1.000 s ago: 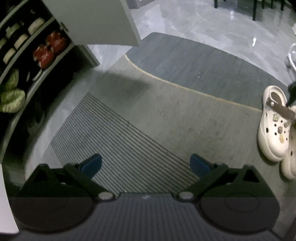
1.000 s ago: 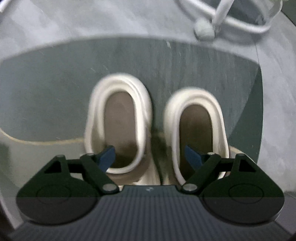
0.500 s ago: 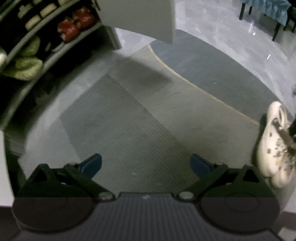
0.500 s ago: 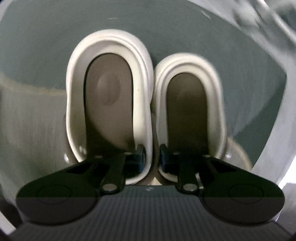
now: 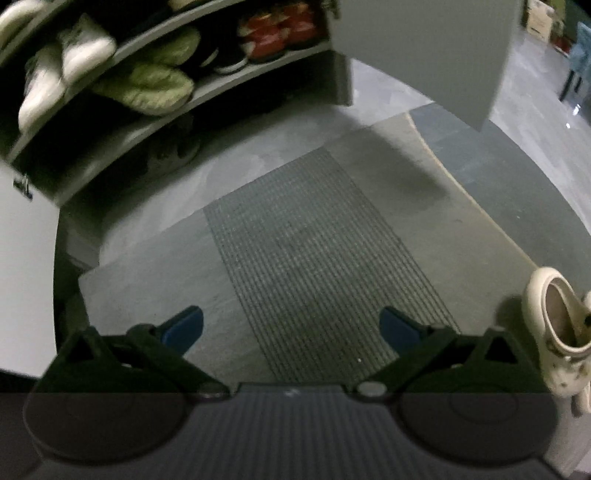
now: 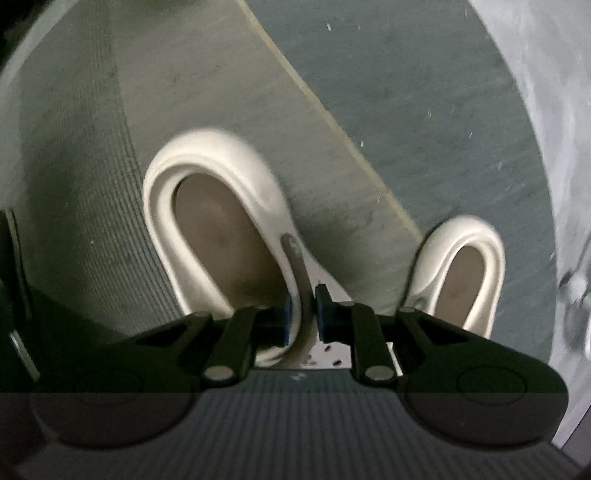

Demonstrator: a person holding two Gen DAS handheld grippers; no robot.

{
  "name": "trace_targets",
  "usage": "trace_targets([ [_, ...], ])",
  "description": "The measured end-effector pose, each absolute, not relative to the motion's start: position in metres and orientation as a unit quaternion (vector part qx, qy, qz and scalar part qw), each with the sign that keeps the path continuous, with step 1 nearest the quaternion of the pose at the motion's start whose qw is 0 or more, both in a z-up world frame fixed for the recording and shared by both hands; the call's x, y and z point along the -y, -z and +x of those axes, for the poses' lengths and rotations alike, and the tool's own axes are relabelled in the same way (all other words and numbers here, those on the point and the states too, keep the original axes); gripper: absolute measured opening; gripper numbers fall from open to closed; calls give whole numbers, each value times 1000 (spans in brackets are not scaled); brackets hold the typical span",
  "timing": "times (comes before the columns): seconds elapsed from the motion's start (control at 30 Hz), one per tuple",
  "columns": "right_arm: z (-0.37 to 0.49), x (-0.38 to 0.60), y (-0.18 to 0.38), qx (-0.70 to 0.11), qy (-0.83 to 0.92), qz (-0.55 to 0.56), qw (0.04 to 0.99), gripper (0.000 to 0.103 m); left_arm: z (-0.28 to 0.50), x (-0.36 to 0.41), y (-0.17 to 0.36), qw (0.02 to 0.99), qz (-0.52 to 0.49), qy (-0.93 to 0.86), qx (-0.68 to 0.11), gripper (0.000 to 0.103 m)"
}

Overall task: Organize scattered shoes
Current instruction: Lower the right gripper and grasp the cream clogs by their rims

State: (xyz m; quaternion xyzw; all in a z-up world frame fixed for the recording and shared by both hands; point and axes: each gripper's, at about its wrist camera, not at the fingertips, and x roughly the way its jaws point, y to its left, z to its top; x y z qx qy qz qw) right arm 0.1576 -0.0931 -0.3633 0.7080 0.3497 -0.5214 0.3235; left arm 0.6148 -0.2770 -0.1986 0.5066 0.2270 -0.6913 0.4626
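My right gripper (image 6: 303,314) is shut on the side wall and brown strap of a cream clog (image 6: 207,221), which hangs below it over the floor mat. Its mate, a second cream clog (image 6: 465,266), lies apart to the right on the mat. In the left wrist view the cream clog (image 5: 554,332) shows at the right edge. My left gripper (image 5: 291,328) is open over the ribbed mat (image 5: 314,266) with nothing between its blue pads. It faces an open shoe cabinet (image 5: 221,88).
The cabinet shelves hold green slippers (image 5: 147,88), red shoes (image 5: 280,33) and white shoes (image 5: 55,74). A dark shoe sits on the lowest shelf. The open cabinet door (image 5: 424,48) juts out at the upper right. Polished grey floor lies beyond the mat.
My right gripper closed on one clog's inner wall, then carried it up and away from its mate while rolling. My left gripper swung closer to the shoe cabinet, still open.
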Motion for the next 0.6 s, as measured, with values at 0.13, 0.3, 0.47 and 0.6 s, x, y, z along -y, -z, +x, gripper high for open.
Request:
trace_targets([
  [0.13,144,88,365,-262,527,756,285,21,613,280,215,455,510,688,-243,102],
  [0.3,127,101,365,-271,529,754,279,22,589,281,221,420,510,708,-249,102],
  [0.47,89,92,339,-209,614,709,277,22,571,283,218,395,506,735,-219,102],
  [0.6,81,74,352,-295,603,695,256,27,569,292,230,401,524,716,-230,102],
])
